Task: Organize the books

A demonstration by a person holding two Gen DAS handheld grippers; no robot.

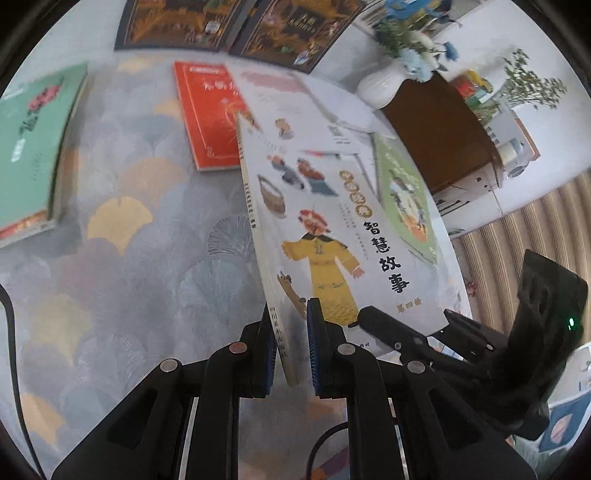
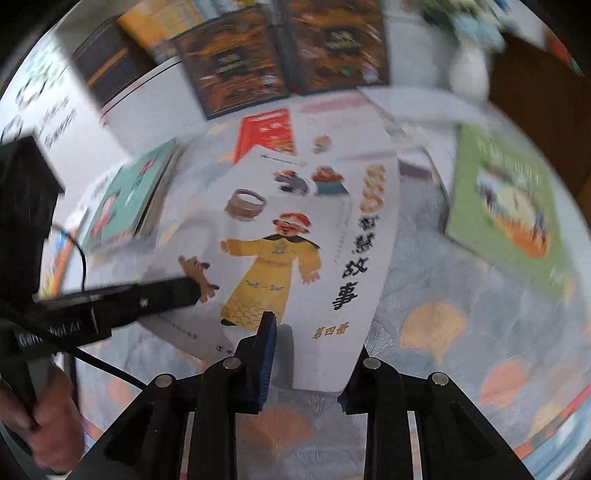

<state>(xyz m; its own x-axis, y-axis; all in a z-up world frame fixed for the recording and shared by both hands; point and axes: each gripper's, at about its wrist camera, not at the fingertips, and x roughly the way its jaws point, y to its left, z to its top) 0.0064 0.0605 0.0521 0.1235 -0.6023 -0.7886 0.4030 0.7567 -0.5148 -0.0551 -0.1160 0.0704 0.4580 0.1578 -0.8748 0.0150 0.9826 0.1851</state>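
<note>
Both jaws clamp the white storybook (vase holds flowers).

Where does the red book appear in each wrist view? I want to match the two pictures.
Left wrist view: the red book lies flat at upper centre-left, left of the lifted white book.
Right wrist view: the red book is at upper centre, partly behind the white book's top edge.
Shared landmark: the two dark gold-patterned books beyond it.

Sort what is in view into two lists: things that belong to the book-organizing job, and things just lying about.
Job:
white picture book, clamped by left gripper and right gripper
red book
teal book
green book
two dark books

Lying about:
white vase
brown cabinet
</note>
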